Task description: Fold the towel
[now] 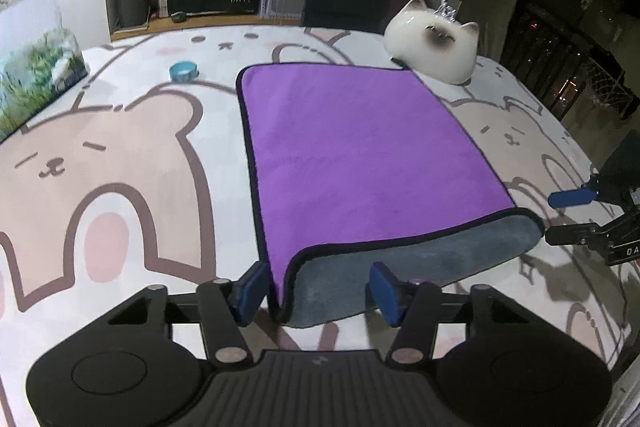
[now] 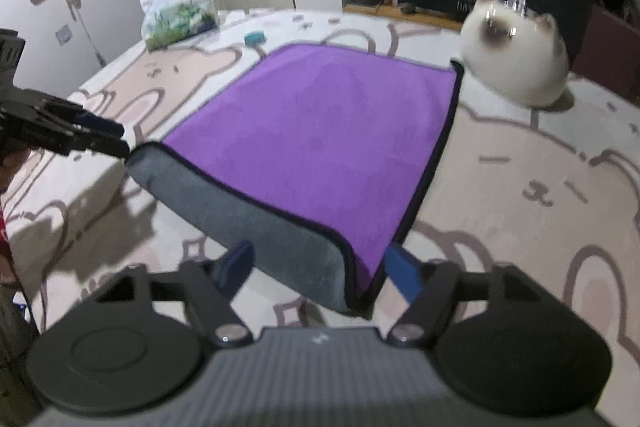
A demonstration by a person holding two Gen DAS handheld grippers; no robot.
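Nearest, the left tool (image 1: 318, 291) and right tool (image 2: 318, 271) gape wide, each straddling a near corner of the purple, grey-backed microfibre towel (image 1: 360, 155), gripping nothing; its rolled-over near hem suggests the fold is starting; next, pinch both corners and carry them toward the bear-print bench's (image 1: 120, 155) far edge.

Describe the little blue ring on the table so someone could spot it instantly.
Start at the bear-print tablecloth and find the purple towel. Beyond the towel's far left corner, toward the green-printed bag, sits a small teal tape roll. It is the only round, hollow item there.
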